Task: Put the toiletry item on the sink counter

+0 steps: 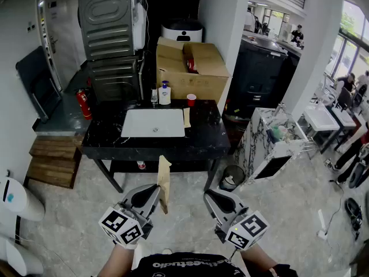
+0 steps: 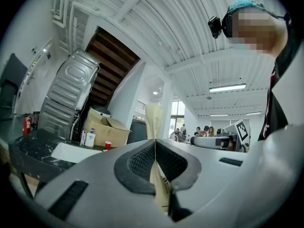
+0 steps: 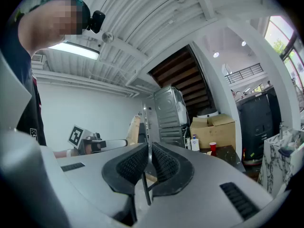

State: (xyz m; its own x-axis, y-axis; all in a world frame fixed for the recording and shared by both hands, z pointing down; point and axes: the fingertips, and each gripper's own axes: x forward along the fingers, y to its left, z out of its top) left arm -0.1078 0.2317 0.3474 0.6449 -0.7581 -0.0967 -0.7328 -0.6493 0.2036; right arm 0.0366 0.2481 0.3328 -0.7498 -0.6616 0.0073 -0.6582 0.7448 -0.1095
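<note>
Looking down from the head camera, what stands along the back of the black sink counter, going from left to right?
small clear container → white pump bottle → red cup

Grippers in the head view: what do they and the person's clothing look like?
Both the left gripper and right gripper are grey shells tapering to a claw lined with black ribbed pads. Each carries a white cube with black square markers. The person wears a black top with white lettering.
</note>
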